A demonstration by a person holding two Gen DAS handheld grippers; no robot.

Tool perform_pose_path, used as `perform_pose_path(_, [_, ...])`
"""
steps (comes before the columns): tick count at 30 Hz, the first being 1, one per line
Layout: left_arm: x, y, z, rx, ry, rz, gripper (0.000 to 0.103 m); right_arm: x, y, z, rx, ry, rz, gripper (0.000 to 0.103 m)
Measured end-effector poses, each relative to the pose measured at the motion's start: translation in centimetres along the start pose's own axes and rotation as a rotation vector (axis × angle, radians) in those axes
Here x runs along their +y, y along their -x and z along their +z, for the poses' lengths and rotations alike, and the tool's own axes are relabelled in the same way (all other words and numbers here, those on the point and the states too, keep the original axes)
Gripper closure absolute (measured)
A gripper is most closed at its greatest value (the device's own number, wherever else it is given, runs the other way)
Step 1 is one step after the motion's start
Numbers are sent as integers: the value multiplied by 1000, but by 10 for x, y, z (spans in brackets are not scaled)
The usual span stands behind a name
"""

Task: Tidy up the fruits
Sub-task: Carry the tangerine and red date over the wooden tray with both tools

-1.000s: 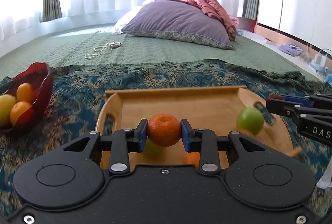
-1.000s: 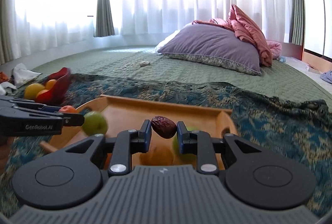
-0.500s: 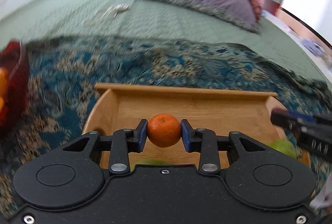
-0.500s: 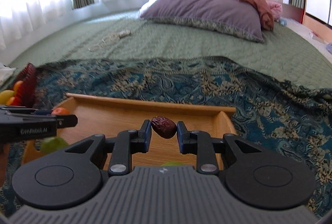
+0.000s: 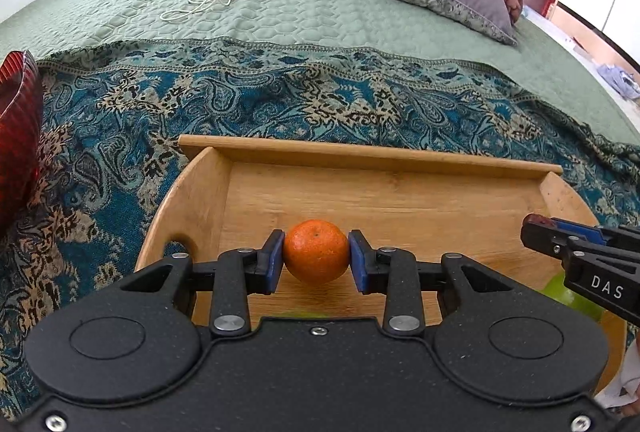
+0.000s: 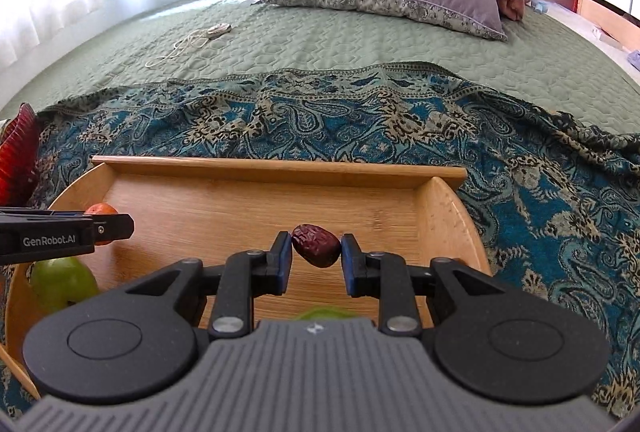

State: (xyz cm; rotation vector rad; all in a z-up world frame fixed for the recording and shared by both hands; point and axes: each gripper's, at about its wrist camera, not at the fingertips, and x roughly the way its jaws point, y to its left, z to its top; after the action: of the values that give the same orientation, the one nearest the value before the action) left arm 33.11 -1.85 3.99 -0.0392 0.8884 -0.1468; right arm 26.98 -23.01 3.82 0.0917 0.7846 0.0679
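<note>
- Left gripper (image 5: 316,257): pads clamped on a mandarin (image 5: 316,250), held above the wooden tray (image 5: 360,156) toward its left end, apparently for carrying or sorting.
- Right gripper (image 6: 316,252): pinching a dried date (image 6: 316,239) above the tray's right half.
- Green fruit (image 6: 60,282): lies at the tray's near left corner.
- Red bowl (image 5: 16,120): on the patterned cloth (image 5: 280,88), beyond the tray's left edge; a likely destination.

"DAS" shows on the right claw (image 5: 538,234); "GenRobot.AI" on the left claw (image 6: 106,228).
</note>
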Motion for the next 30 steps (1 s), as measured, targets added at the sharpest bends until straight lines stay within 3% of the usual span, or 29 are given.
perform_pose_path(30, [-1, -6, -3, -4, -39, 28, 71, -9, -16, -7, 38, -34, -33, 72])
